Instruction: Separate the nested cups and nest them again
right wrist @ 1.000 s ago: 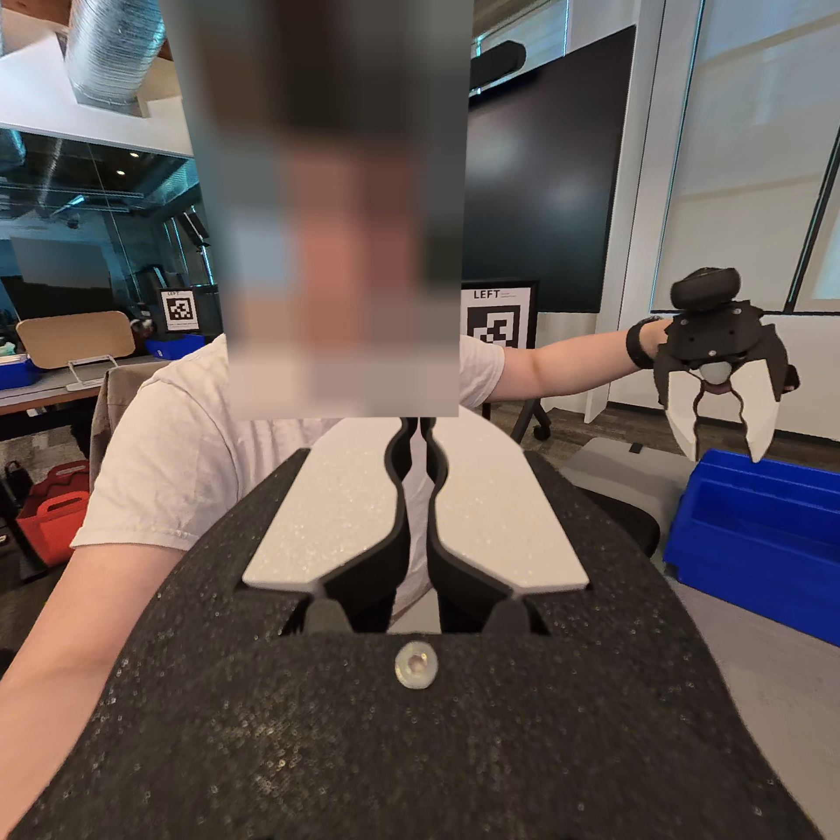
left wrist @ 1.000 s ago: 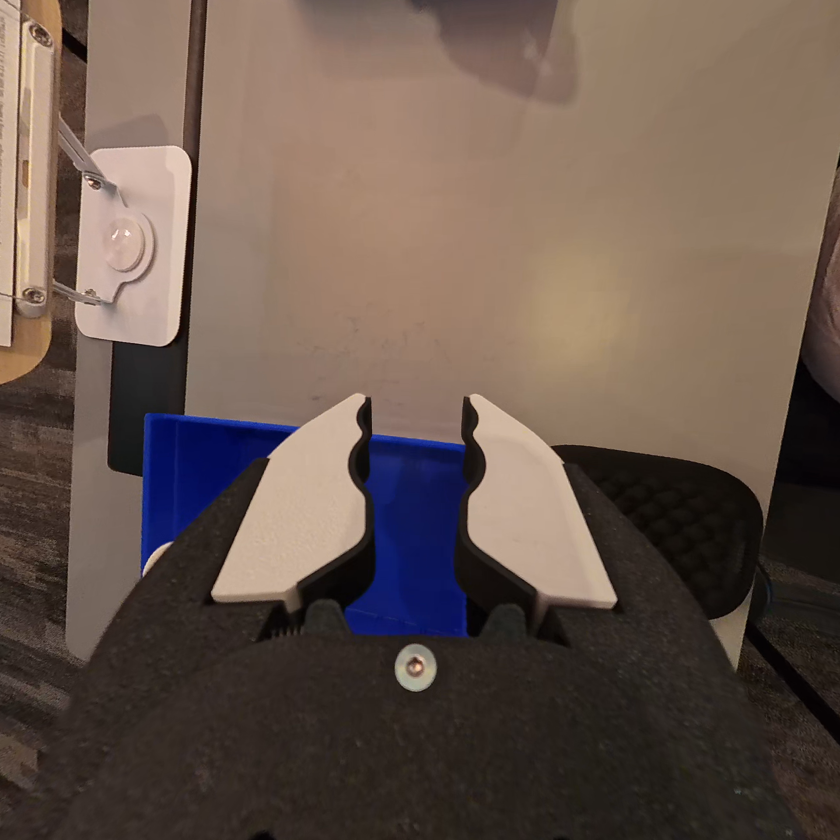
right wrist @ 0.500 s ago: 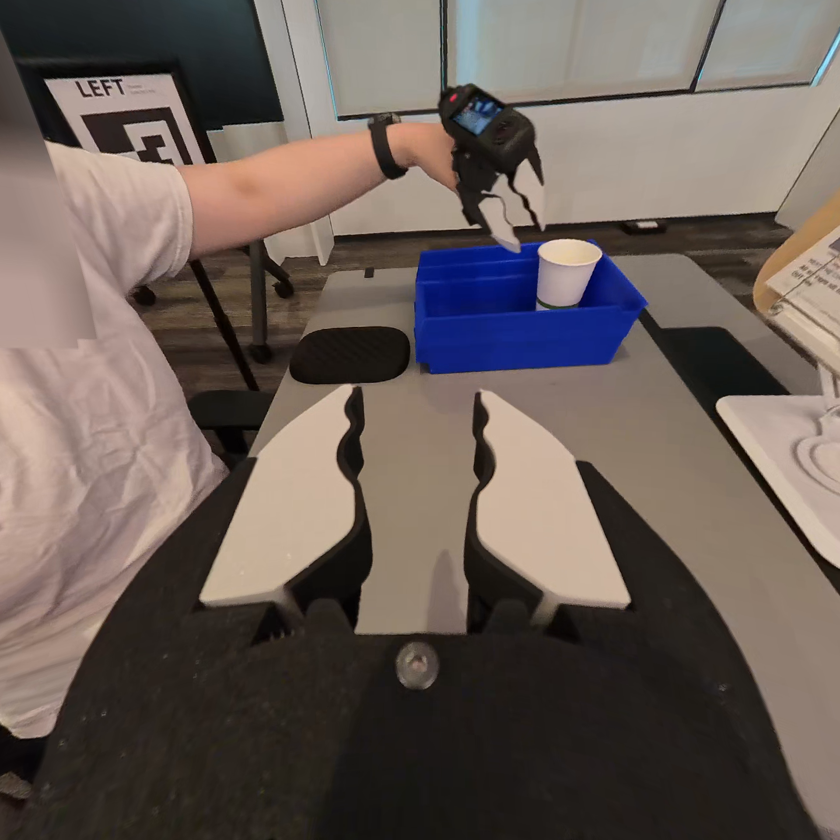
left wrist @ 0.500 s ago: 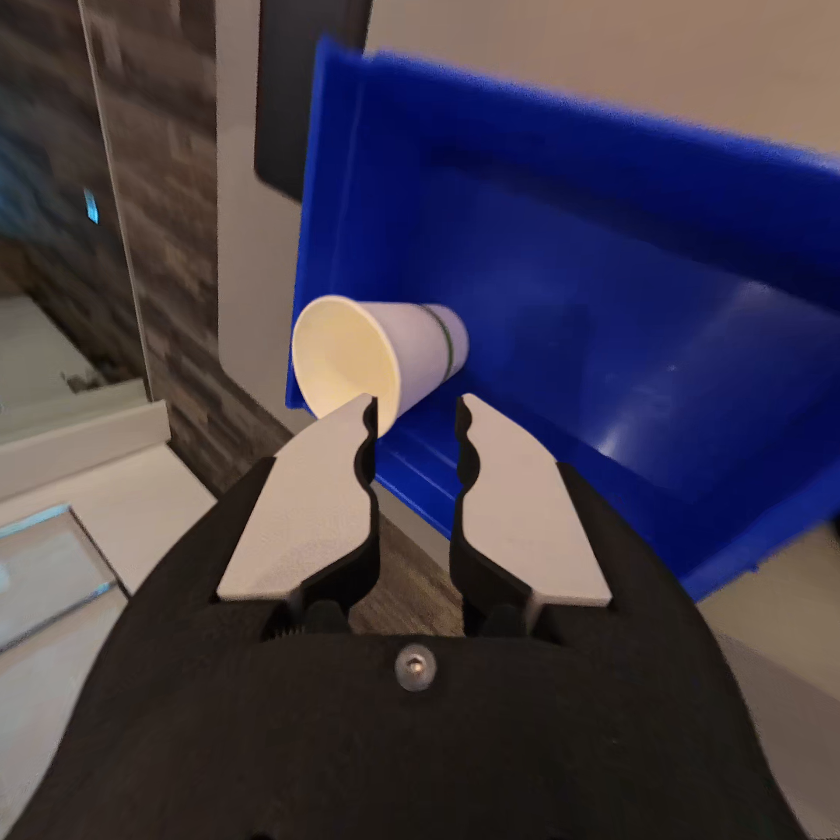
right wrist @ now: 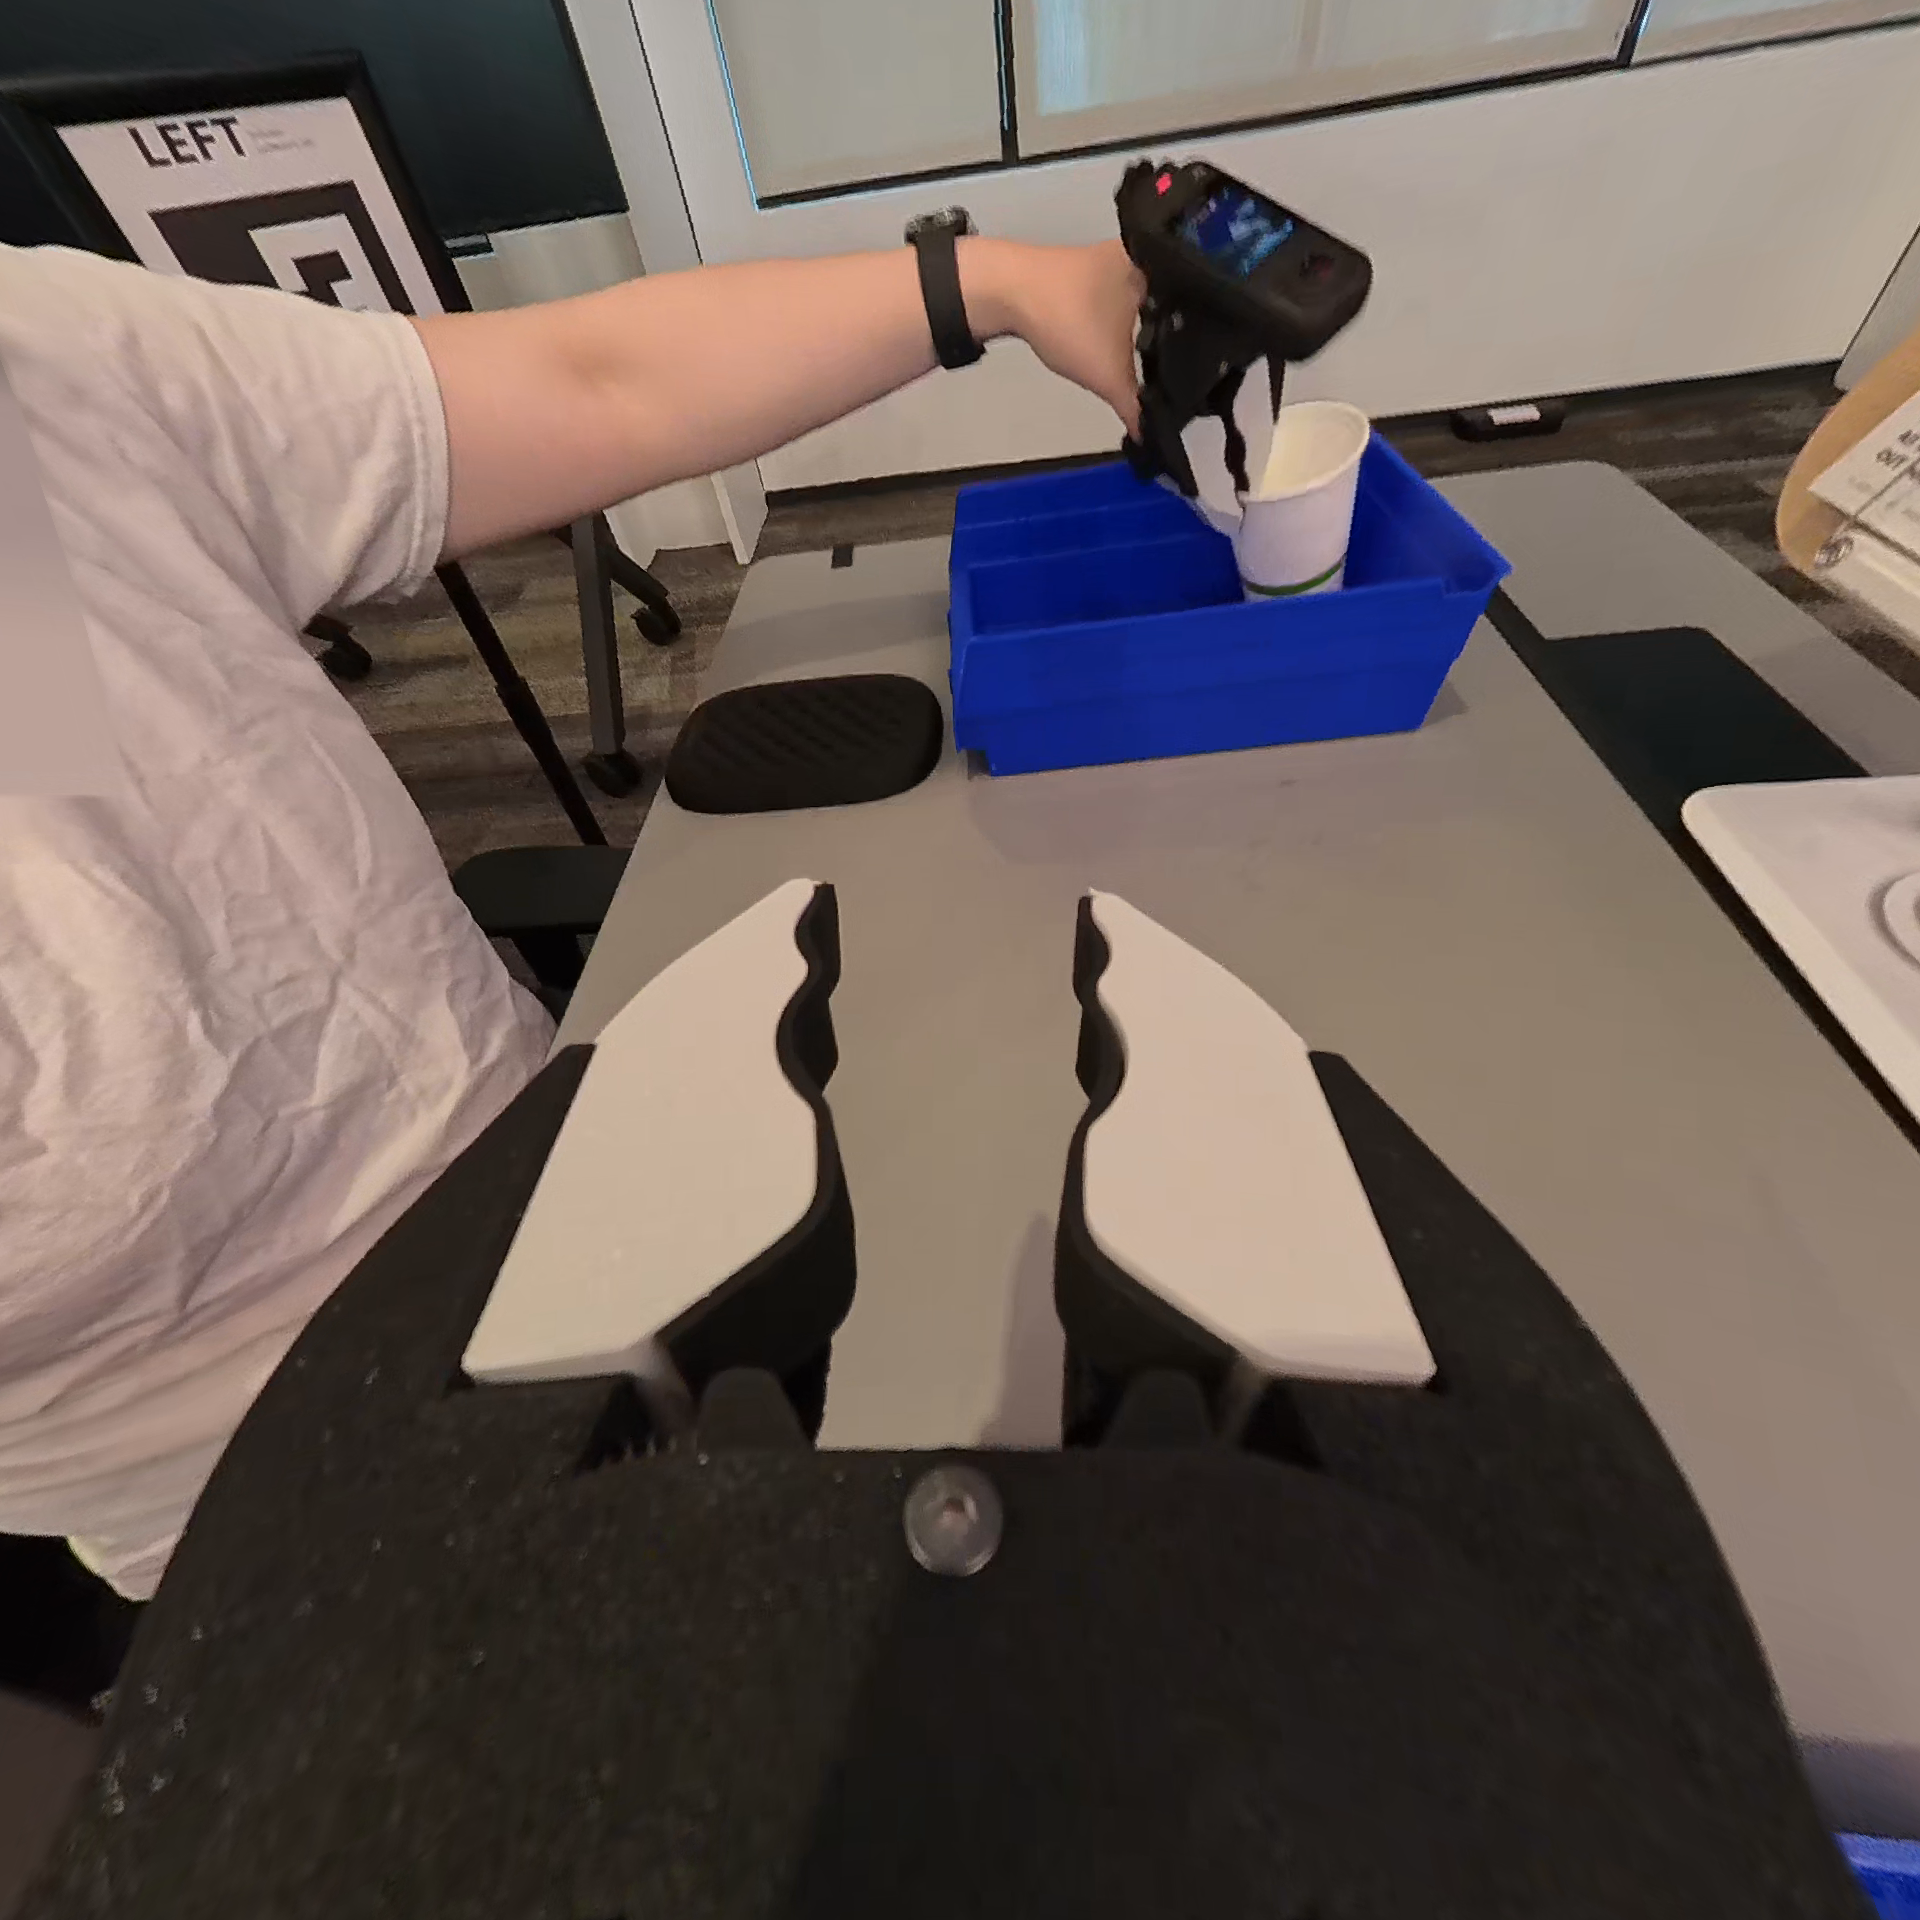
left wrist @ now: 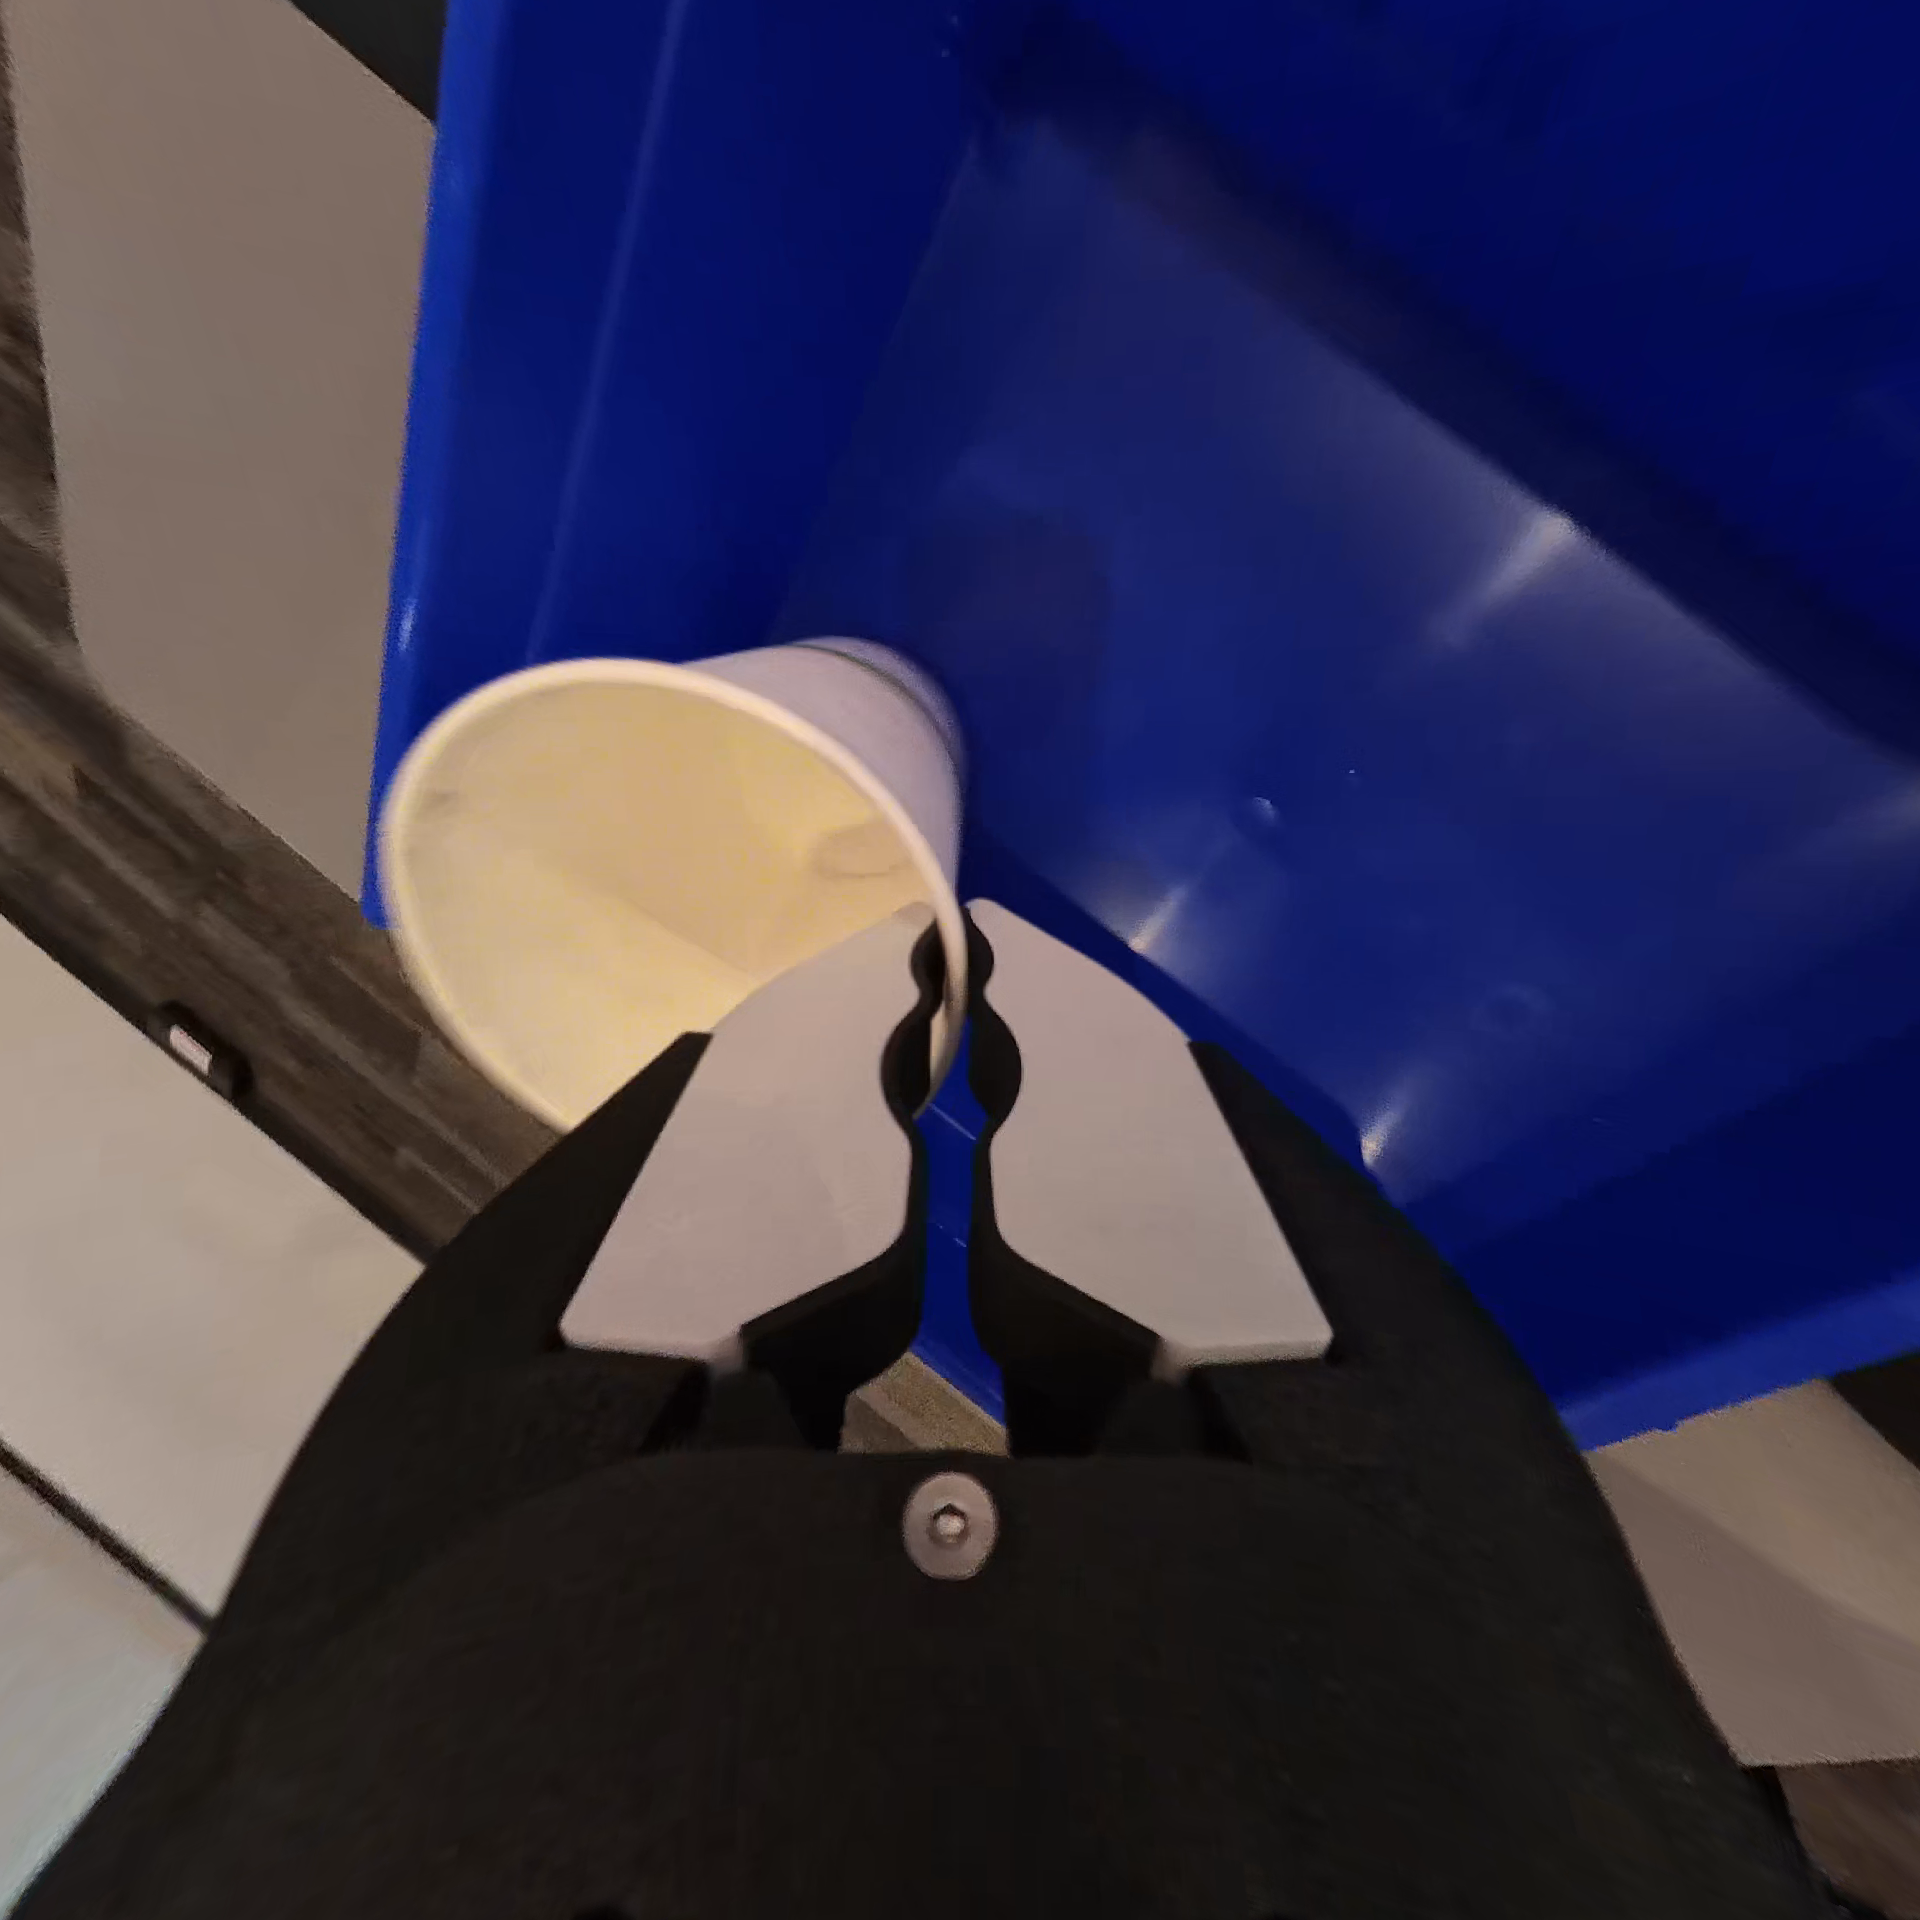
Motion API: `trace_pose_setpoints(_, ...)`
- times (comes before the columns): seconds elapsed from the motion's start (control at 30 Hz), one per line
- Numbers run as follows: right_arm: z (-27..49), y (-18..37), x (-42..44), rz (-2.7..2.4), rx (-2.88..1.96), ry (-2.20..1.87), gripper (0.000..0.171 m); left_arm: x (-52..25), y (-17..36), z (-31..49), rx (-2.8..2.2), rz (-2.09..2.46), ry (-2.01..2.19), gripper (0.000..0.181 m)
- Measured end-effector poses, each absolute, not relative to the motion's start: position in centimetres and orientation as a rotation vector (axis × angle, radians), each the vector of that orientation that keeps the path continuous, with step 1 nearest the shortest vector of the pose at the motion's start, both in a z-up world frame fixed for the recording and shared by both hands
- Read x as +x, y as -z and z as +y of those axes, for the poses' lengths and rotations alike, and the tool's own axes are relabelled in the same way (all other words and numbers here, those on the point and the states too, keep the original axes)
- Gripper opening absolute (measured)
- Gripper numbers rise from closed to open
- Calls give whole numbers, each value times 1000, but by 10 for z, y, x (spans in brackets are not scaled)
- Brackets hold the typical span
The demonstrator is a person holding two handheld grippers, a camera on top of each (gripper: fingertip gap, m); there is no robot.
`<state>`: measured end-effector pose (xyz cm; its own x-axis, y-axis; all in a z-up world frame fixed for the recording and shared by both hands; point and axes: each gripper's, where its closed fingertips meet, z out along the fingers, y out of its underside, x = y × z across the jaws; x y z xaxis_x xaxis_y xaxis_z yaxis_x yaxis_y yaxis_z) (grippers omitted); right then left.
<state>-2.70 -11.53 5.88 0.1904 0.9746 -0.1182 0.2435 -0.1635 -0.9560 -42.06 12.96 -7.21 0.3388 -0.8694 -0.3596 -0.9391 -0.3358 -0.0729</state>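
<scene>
A white paper cup stack (left wrist: 665, 831) with a green band near its base stands in the blue bin (left wrist: 1351, 623). My left gripper (left wrist: 951, 925) is shut on the cup's rim, one finger inside the cup and one outside. In the right wrist view the cup (right wrist: 1304, 499) tilts in the bin (right wrist: 1216, 665), with the left gripper (right wrist: 1226, 488) pinching its near rim from above. My right gripper (right wrist: 951, 914) is open and empty, held above the grey table (right wrist: 1299, 935) well short of the bin. Whether the stack holds more than one cup cannot be told.
A black textured pad (right wrist: 805, 740) lies left of the bin at the table's edge. A white board (right wrist: 1829, 914) sits at the right. The person's arm (right wrist: 675, 353) reaches across to the bin. A framed marker sign (right wrist: 239, 197) stands behind.
My left gripper swung down over the bin, reached the cup and closed on its rim; the cup now tilts. My right gripper turned from facing the person toward the table and opened.
</scene>
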Motion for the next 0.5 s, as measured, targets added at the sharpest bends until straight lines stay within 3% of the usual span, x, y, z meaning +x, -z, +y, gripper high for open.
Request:
trace_pose_setpoints(0.13, -113, -52, -29, -1185, -1588, -1070, 43, -411, 47, 107, -2257, 1672, -204, 1)
trace_pose_setpoints(0.3, -102, -49, -33, -1174, -1604, -967, 43, -365, -34, 47, -1881, 1768, 104, 1)
trace_pose_setpoints(0.5, -80, -80, -73, -1114, -1548, -790, 53, -314, -96, -37, -1528, 1970, 309, 0)
